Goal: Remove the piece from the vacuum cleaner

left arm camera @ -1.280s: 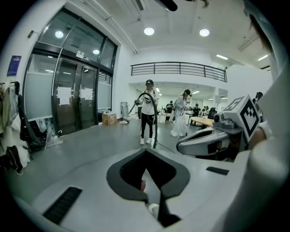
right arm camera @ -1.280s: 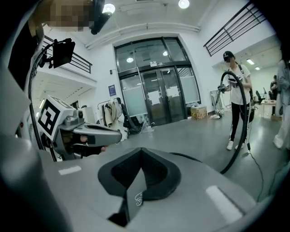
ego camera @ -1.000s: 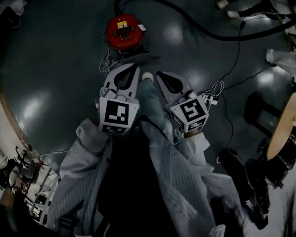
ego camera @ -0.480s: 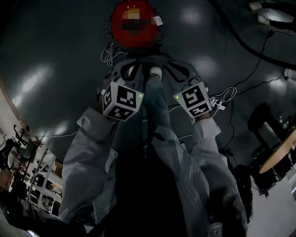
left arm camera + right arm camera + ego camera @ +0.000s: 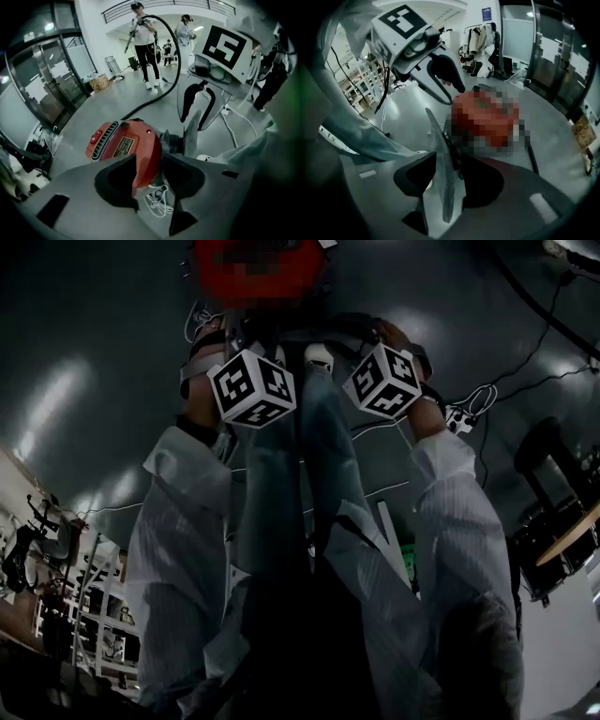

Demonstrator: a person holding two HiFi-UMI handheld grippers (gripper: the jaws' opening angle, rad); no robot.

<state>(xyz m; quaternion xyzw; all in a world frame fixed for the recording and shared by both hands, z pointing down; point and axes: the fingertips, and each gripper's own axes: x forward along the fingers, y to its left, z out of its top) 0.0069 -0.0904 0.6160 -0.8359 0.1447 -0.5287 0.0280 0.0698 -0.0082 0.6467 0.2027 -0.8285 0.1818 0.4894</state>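
Note:
The red vacuum cleaner [image 5: 123,146] sits on the dark floor, partly blurred at the top of the head view [image 5: 258,263]. Its black hose [image 5: 161,79] runs off to people further back. A thin grey piece [image 5: 443,173] stands edge-on at the vacuum's side, also visible as the grey piece [image 5: 192,133] in the left gripper view. My left gripper [image 5: 157,213] is low in front of the red body; its jaws are opening and grip nothing. My right gripper [image 5: 440,215] has its jaws opening on either side of the grey piece, not pressing it.
A white coiled cord [image 5: 159,204] lies on the floor under the vacuum. A power strip with cables [image 5: 459,418] is to the right, with a stool [image 5: 548,451] and a round table [image 5: 572,540] beyond. Shelving [image 5: 56,615] stands at left. People [image 5: 146,44] stand by glass walls [image 5: 42,84].
Both grippers have moved forward and now reach the vacuum. Their marker cubes have tipped up toward the camera and hide the jaws. The view has leaned over the vacuum.

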